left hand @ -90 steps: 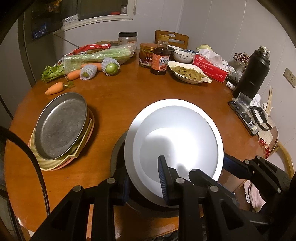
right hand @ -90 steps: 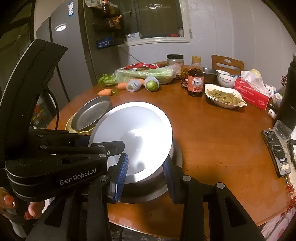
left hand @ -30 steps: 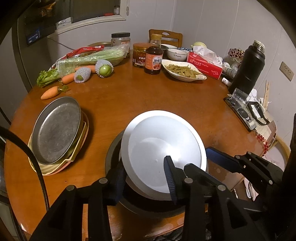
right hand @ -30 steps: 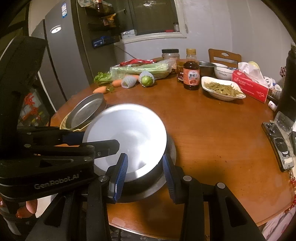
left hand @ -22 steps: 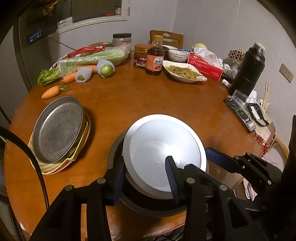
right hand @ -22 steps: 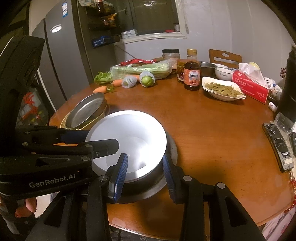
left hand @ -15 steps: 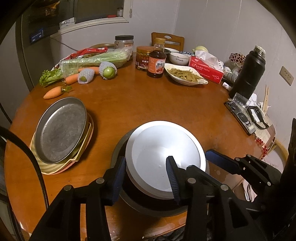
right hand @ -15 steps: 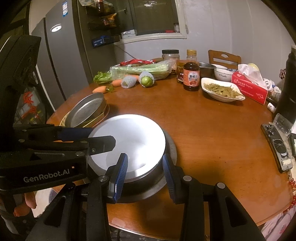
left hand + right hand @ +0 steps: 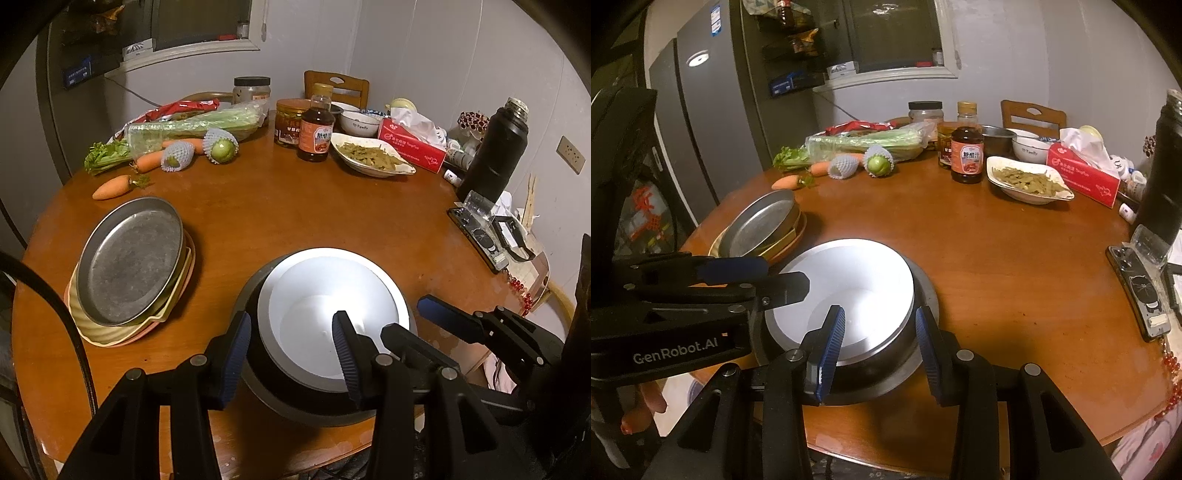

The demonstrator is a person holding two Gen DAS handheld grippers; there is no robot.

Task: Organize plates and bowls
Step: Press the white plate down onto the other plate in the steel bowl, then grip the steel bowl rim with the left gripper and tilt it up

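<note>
Left wrist view, far left: a metal tray tops stacked plates. Near centre, the white bowl sits nested in a dark bowl on the table. The left gripper straddles its near rim, pads apart from it; the right gripper straddles the rim too, barely parted, contact unclear.

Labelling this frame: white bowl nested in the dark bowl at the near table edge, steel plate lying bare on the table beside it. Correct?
One error: the steel plate isn't bare on the table. It sits on top of a yellow plate and a pink plate, as the left wrist view shows. The white bowl is nested in the dark bowl at the near table edge, as you said.
</note>
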